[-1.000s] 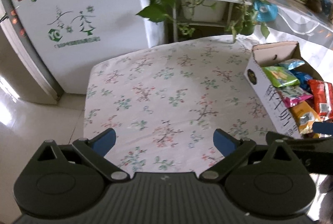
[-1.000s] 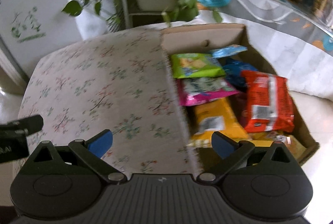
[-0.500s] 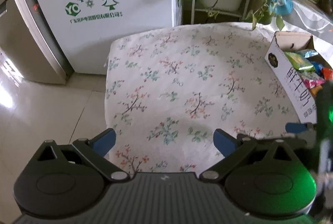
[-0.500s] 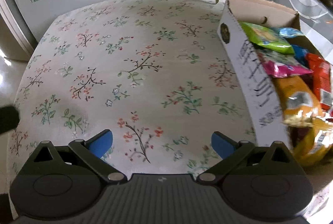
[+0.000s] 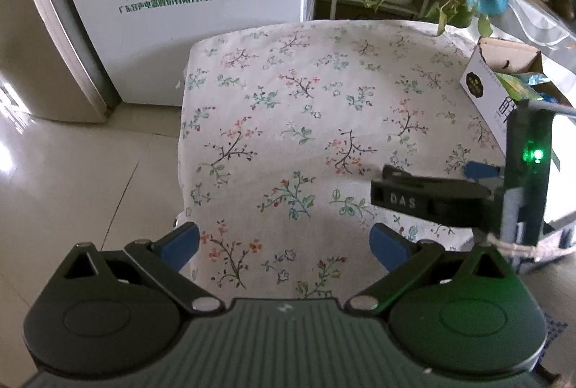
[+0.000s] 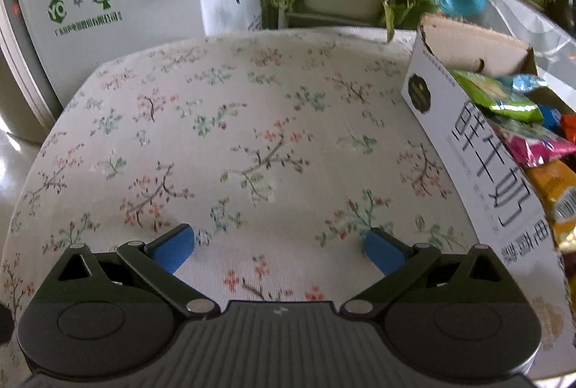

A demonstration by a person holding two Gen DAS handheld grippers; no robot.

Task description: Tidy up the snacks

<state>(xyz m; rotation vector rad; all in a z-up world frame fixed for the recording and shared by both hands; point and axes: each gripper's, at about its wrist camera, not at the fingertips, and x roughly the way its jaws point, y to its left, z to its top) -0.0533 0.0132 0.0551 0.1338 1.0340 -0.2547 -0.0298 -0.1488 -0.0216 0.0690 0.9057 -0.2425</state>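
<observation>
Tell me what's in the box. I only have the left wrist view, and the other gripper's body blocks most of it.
Observer: The cardboard box holds snack packets: a green packet at the far end, then a pink packet, with an orange packet nearest.
Operator: Is the right gripper holding anything?
Observer: No. The right gripper is open and empty, over the floral tablecloth to the left of the box.
</observation>
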